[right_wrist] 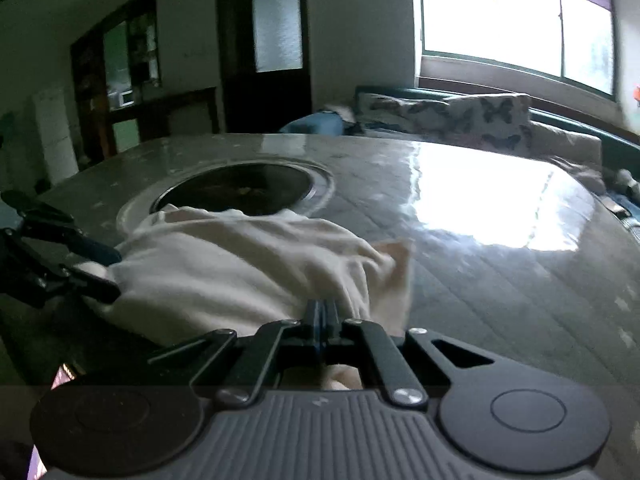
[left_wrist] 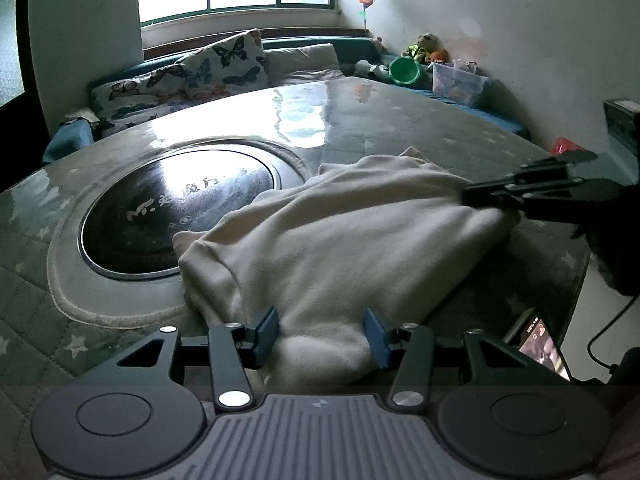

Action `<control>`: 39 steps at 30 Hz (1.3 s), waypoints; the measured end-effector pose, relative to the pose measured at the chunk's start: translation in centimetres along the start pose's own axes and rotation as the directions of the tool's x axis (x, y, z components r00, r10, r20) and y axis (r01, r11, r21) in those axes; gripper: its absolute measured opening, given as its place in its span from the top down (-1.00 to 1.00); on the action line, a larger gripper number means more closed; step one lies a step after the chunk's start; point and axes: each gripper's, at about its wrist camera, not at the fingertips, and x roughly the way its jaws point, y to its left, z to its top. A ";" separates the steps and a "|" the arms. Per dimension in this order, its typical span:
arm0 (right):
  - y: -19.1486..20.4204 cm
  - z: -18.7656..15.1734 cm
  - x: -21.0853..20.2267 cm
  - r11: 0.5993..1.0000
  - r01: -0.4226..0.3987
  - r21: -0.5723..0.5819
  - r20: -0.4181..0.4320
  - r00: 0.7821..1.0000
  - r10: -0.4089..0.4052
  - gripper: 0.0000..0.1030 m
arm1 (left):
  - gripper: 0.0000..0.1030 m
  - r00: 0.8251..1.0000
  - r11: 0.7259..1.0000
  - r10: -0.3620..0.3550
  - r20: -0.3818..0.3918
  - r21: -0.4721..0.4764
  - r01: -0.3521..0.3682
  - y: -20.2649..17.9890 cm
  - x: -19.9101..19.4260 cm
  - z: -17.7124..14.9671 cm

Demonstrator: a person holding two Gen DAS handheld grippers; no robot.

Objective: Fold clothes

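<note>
A cream white garment lies bunched on the green quilted table; it also shows in the right wrist view. My left gripper is open, with a fold of the cloth lying between its blue pads. It also shows at the left of the right wrist view, fingers apart around the cloth's edge. My right gripper is shut on the garment's near edge. It also shows at the right of the left wrist view, clamped on the cloth's far corner.
A round black glass hotplate is set in the table, partly under the cloth. A phone lies at the table's near right edge. A sofa with butterfly cushions, a green bucket and a plastic box stand behind.
</note>
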 end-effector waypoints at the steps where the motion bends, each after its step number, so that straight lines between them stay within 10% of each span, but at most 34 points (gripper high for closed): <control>1: -0.1 -0.3 -0.2 1.000 0.003 0.011 0.003 1.000 -0.003 1.00 | -0.04 1.000 1.000 0.001 0.000 0.003 -0.001 -0.1 0.0 0.0; 39: -0.2 4.9 7.4 0.998 -0.060 0.018 -0.027 0.998 0.060 0.46 | 0.08 0.997 0.983 -0.021 0.074 -0.179 0.034 3.9 3.5 5.3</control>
